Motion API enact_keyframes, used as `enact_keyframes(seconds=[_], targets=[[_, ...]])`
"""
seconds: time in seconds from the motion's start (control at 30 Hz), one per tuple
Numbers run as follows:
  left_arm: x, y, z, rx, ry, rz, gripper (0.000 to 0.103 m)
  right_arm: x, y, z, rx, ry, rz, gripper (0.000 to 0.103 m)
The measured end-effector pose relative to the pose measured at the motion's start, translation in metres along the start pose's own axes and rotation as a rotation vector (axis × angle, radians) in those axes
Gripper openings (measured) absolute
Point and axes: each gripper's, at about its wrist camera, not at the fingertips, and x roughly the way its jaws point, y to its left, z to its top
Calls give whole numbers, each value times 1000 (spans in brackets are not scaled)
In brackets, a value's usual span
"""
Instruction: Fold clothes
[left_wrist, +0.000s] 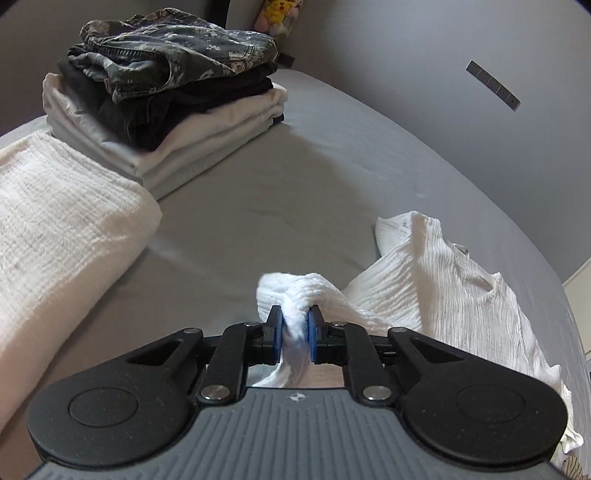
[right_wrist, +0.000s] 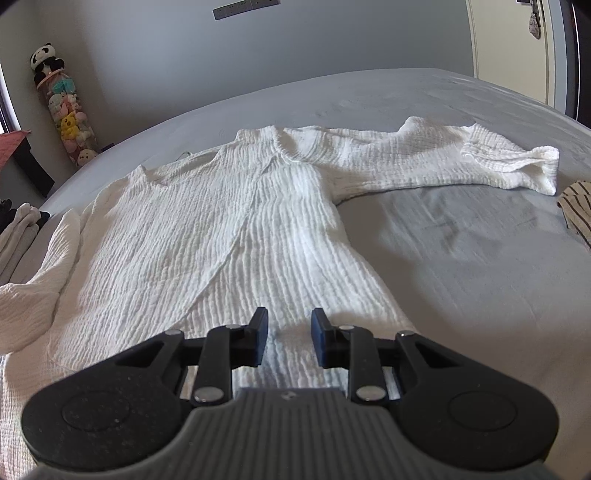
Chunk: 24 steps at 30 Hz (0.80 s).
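**Ana:** Pinched between the blue pads of the left gripper (left_wrist: 294, 328) is a bunched fold of the white crinkled cotton garment (right_wrist: 236, 229), so those jaws are clamped on cloth.

**Ben:** And the right gripper (right_wrist: 289, 334)?

**Ana:** Its jaws stand narrowly apart over the garment's lower edge, and I see no cloth pressed between the pads. The garment itself lies spread on the grey bed (right_wrist: 461, 236), one sleeve (right_wrist: 480, 158) stretched out to the right.

**Ben:** So how should the fold go?

**Ana:** I'd carry the held part across the body low and taut, with the right side pinning the hem so the crinkles don't drag. Farther back, the stack of folded clothes (left_wrist: 166, 96) probably awaits it.
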Motion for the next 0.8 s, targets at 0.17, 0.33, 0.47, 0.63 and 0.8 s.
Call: enact_keyframes(seconds=[0.17, 0.33, 0.47, 0.63, 0.8], targets=[[12, 3, 7, 16, -21, 51, 14, -3, -3, 2, 14, -20, -7, 29], [14, 8, 26, -30, -35, 61, 14, -2, -2, 3, -10, -56, -41, 31], [1, -5, 53, 28, -107, 92, 14, 3, -4, 4, -11, -55, -33, 31], [-14, -19, 99, 129, -214, 201, 14, 4, -7, 6, 22, -56, -8, 32], [-7, -22, 129, 269, -253, 380, 14, 5, -10, 8, 49, -55, 4, 33]])
